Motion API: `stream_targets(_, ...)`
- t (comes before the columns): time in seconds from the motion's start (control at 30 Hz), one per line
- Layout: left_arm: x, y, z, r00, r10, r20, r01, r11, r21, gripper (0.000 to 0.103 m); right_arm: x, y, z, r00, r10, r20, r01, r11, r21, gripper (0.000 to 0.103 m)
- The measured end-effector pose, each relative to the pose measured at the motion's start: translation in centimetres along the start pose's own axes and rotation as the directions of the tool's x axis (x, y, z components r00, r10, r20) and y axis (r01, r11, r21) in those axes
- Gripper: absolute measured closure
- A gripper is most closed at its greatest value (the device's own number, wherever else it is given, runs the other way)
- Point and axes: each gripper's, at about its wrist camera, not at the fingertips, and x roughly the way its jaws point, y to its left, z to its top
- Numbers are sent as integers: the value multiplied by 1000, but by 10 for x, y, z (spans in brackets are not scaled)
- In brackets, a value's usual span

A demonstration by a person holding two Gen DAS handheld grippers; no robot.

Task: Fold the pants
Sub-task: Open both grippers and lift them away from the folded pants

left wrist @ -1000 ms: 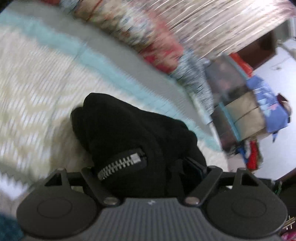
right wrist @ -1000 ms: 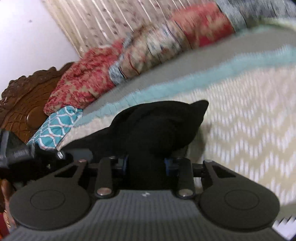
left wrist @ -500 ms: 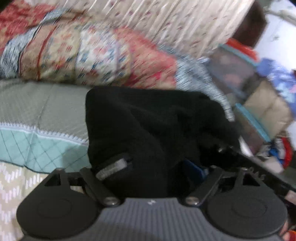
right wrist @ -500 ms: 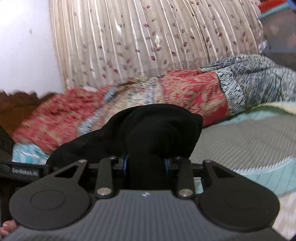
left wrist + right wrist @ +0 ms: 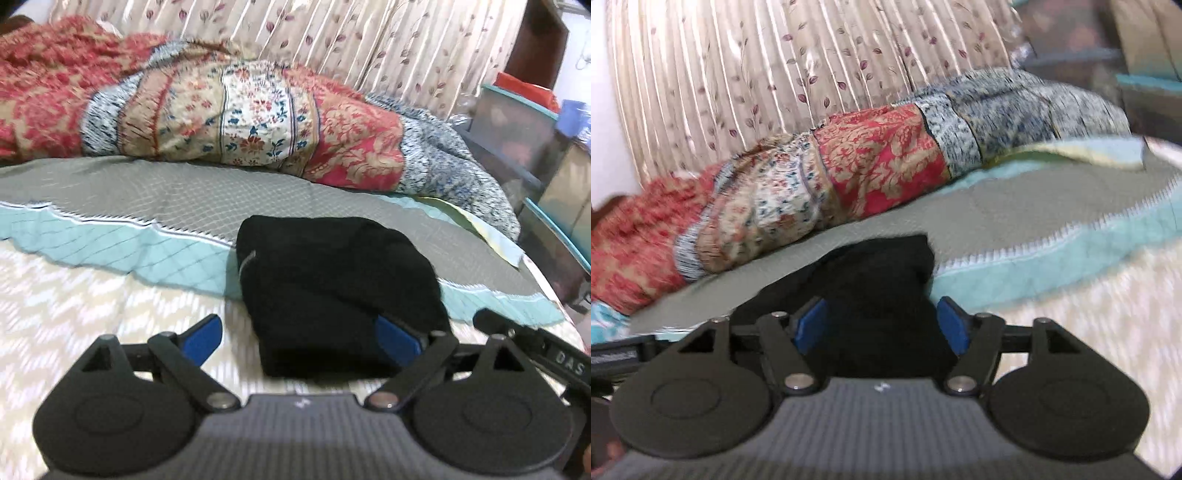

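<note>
The black pants (image 5: 332,284) lie in a folded bundle on the bed, with a bit of zipper showing at the left edge. My left gripper (image 5: 301,339) is open; its blue pads (image 5: 201,339) stand wide apart on either side of the bundle's near end. In the right wrist view the same black pants (image 5: 882,291) lie between the blue pads (image 5: 955,326) of my right gripper (image 5: 882,325), which is open and astride the cloth. The other gripper's black body shows at the right edge of the left wrist view (image 5: 554,354).
The bed has a cream zigzag cover (image 5: 74,295) with a teal band (image 5: 110,243) and a grey sheet (image 5: 184,192). A rolled patchwork quilt (image 5: 240,110) lies along the far side before a pleated curtain (image 5: 775,74). Storage boxes (image 5: 535,147) stand at the right.
Both grippers carried the pants bundle down onto the bed and opened, letting go of it. The bundle now rests on the cover.
</note>
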Motion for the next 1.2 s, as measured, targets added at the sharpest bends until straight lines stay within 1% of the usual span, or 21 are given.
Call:
stream_targets(0.03,-12,-1,-7,1000,-1,4,1,1000,5,6,-12,1,-6,1000,4,-6,-4,1000,11,27)
stream_targets(0.07,-24,-2,-14,1000,2,11,-2,1000,10,1,-25,3,-11,1000,4,-12,-4,1000,16,24)
stream_targets(0.1,-42,-5,-24,999,17,29,-17,1000,14,0,-40,5,-20,1000,5,-23,-4,1000,20,20)
stream_targets(0.13,-51,-8,-30,998,32,49,-33,999,22,0,-46,10,-24,999,4,-34,-3,1000,21,17)
stream_targets(0.23,-84,-21,-48,991,84,103,-93,992,85,0,-70,17,-41,997,-5,-74,7,1000,30,15)
stream_targets(0.3,-107,-29,-61,990,88,113,-103,986,133,0,-81,22,-49,994,-11,-110,13,1000,20,13)
stream_targets(0.33,-115,-32,-66,989,92,113,-109,983,150,0,-86,24,-53,992,-10,-123,12,1000,22,10)
stream_targets(0.4,-132,-39,-77,985,132,107,-149,975,167,0,-101,29,-66,988,9,-152,-5,1000,28,5)
stream_targets(0.47,-145,-42,-84,988,131,82,-143,976,162,0,-113,36,-76,985,21,-172,-18,1000,21,0)
stream_targets(0.6,-159,-44,-90,989,150,2,-148,979,140,0,-125,57,-86,977,-5,-215,-7,998,-56,0)
stream_targets(0.7,-173,-47,-98,983,182,13,-182,972,148,0,-133,61,-89,976,10,-218,-23,998,-56,0)
stream_targets(0.83,-187,-55,-104,969,242,60,-249,951,183,0,-145,62,-96,979,-6,-204,-7,998,-59,0)
stream_targets(0.93,-189,-60,-104,954,289,75,-299,932,204,0,-146,62,-99,978,-6,-211,-5,999,-51,0)
stream_targets(1.07,-193,-62,-103,938,329,110,-345,917,199,0,-147,62,-104,973,-1,-230,-8,999,-37,0)
stream_targets(1.13,-197,-63,-102,921,361,145,-384,904,189,0,-145,62,-104,971,-3,-237,-5,999,-33,0)
stream_targets(1.2,-199,-65,-103,898,397,189,-431,881,197,0,-146,62,-104,971,-3,-238,-4,1000,-30,0)
